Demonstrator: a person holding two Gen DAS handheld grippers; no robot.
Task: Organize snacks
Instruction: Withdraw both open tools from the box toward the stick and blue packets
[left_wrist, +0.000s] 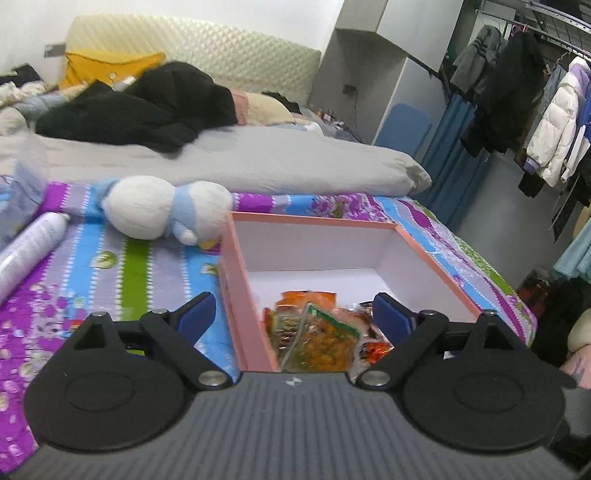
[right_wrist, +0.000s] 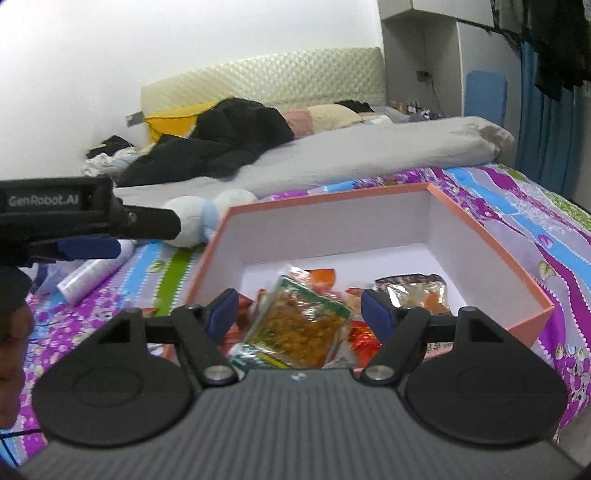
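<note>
Snacks (right_wrist: 299, 325) lay heaped at the near end of the pink box (right_wrist: 491, 236), a green-edged packet (left_wrist: 317, 339) on top. The right gripper (right_wrist: 299, 310) hovered over that packet with its jaws spread wide and nothing between them. The left gripper (left_wrist: 291, 314) was likewise wide apart and empty, straddling the box's left wall, one blue pad (left_wrist: 197, 314) outside it and the other over the snacks. Another clear bag (right_wrist: 417, 291) of orange pieces sat near the box's right side. Beyond the box's far left corner lay a white plush toy (left_wrist: 162, 210), and a white bottle (left_wrist: 29, 251) rested further left on the striped sheet (left_wrist: 110, 280).
</note>
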